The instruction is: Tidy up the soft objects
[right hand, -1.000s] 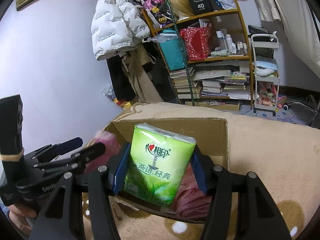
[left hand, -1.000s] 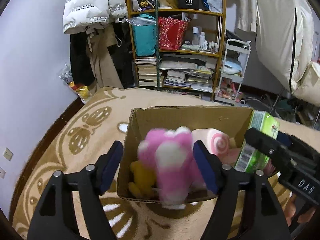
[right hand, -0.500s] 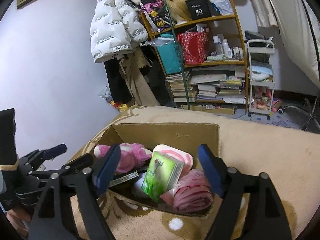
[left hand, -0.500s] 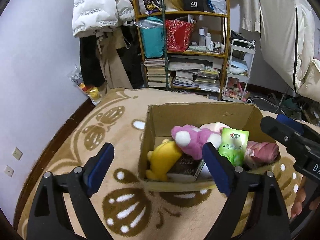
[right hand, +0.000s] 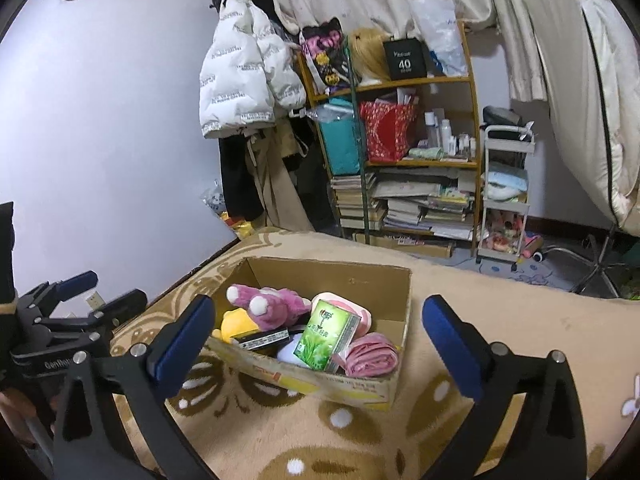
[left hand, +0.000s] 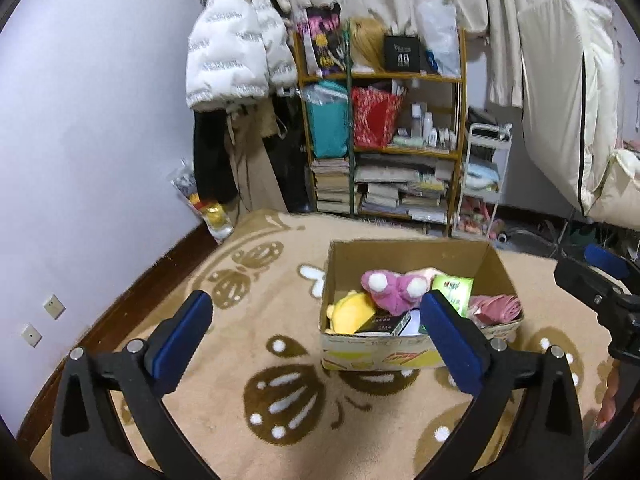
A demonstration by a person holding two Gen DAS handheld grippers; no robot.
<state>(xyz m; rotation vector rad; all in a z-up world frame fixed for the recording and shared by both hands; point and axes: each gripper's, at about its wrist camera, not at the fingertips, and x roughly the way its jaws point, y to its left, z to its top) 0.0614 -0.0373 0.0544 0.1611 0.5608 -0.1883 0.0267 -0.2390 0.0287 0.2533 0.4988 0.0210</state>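
At the bottom of each wrist view, the left gripper [left hand: 316, 332] and the right gripper [right hand: 316, 336] are seen with blue-padded jaws opening, nothing between them. Beyond, at centre frame, an open brown cardboard box [right hand: 394, 280] (on beige patterned carpet [left hand: 248, 320]) holds a pink plush toy [right hand: 272, 306], a green tissue pack [right hand: 326, 332] and a yellow plush toy [left hand: 350, 314].
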